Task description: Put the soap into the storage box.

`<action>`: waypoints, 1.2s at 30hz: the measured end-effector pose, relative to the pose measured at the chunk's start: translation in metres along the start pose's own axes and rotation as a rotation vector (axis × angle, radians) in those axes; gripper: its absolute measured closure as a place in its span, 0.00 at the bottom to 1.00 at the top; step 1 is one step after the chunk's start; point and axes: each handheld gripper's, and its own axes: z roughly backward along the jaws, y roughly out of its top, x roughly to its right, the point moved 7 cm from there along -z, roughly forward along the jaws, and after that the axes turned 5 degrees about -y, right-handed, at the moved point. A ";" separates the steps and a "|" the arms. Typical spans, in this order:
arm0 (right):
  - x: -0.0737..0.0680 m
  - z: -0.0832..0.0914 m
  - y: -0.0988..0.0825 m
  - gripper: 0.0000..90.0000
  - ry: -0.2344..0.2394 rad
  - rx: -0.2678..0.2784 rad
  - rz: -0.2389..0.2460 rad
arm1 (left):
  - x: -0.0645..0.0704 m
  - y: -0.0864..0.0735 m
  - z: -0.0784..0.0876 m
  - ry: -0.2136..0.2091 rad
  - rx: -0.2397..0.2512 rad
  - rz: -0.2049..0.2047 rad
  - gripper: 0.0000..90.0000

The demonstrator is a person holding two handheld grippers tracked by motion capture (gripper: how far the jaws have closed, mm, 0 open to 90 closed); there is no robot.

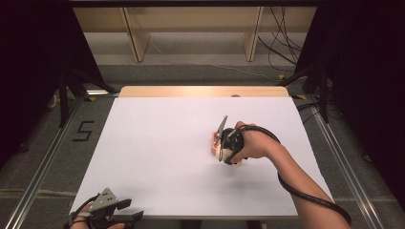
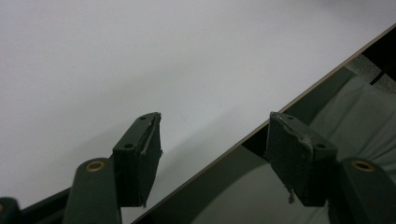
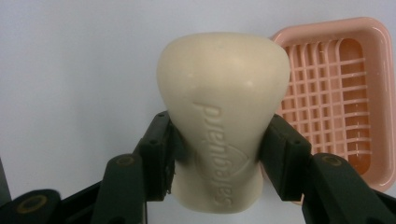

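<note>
white sheet covers the bench (image 1: 157,157), dark curtains and bare shelving behind, so contrast on anything pale is poor. right tool (image 3: 219,154) works mid-bench, right of centre, jaws pinching the cream soap bar (image 3: 222,116) across its narrow waist, likely because the wide ends would slip. bar sits just beside the pink soap dish (image 3: 369,93), not in it; looks staged for a drop into the slatted tray. left tool (image 1: 125,210) idles at the near-left bench edge, jaws spread, holding nothing, clear of the work.
</note>
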 end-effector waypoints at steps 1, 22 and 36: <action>0.001 0.000 0.001 0.56 -0.001 0.001 0.014 | 0.000 0.000 0.000 0.006 0.005 0.000 0.39; 0.019 0.008 0.001 0.56 -0.042 0.013 0.027 | 0.003 0.001 0.000 -0.017 0.015 0.013 0.39; 0.029 0.008 0.000 0.56 -0.060 0.020 0.041 | 0.003 0.001 -0.001 -0.019 0.016 0.014 0.39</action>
